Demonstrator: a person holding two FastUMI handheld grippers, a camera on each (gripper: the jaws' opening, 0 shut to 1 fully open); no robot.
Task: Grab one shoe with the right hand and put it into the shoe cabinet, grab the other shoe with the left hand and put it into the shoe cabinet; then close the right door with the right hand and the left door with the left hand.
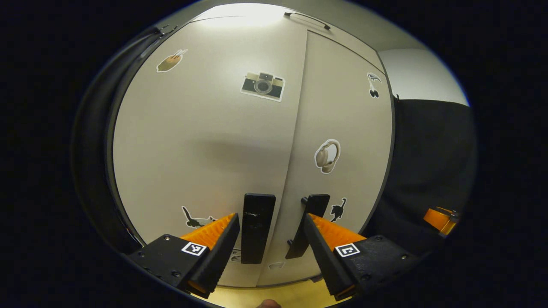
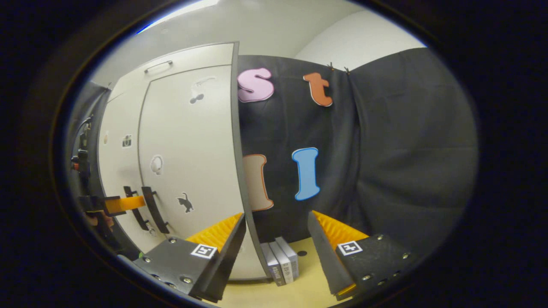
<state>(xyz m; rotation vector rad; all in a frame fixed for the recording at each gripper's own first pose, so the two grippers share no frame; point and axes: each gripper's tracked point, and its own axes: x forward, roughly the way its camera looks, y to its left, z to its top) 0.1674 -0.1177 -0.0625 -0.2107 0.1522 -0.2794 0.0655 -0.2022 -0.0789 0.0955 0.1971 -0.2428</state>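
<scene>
Left gripper view facing shoe cabinet (image 1: 205,141) doors head-on, sitting close. Right gripper view looking from farther right, angling along cabinet's right edge toward booth wall (image 2: 406,149). Both sharing door handles (image 1: 257,233), cat sticker (image 1: 338,209).

Open right hand-held gripper (image 2: 276,239) beside shoe cabinet (image 2: 192,141), both doors closed

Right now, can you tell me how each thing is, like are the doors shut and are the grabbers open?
Left door: shut, or all but shut.
Right door: shut.
Left door handle: between the left gripper's fingers, not pinched.
Left gripper: open.
Right gripper: open, holding nothing, beside the cabinet.
Books: standing upright on the floor by the cabinet's side.
</scene>
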